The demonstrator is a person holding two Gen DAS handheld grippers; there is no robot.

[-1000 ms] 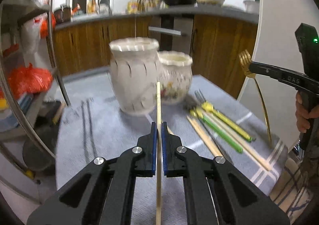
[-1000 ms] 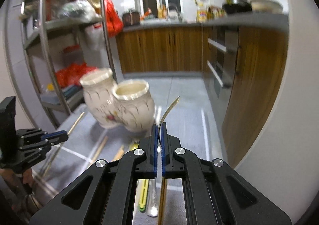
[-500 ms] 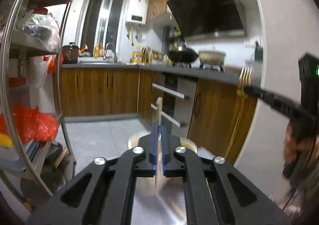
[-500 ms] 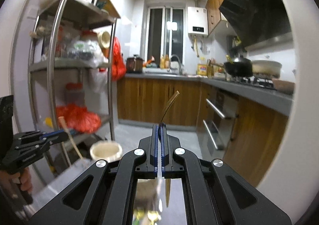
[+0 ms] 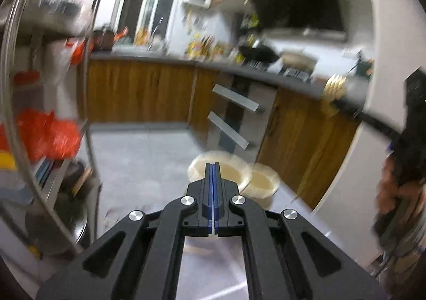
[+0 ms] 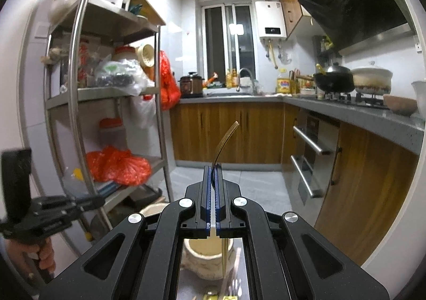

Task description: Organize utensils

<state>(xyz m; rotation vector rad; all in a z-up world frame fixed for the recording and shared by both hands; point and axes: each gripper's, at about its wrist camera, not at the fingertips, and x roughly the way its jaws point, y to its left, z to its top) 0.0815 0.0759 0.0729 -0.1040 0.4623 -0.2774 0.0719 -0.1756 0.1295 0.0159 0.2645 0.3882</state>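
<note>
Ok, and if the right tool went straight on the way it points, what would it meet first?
Nothing close, it seems. Beyond the right tool, shut on the gold fork, there is open floor, then the wooden cabinets far off. The vase sits below that line, though depth is unclear.

Motion blur smears my whole left wrist view; I cannot tell whether the left gripper (image 5: pixel 213 167) holds anything. The gold fork's (image 6: pixel 225 140) handle end is cut off.
</note>
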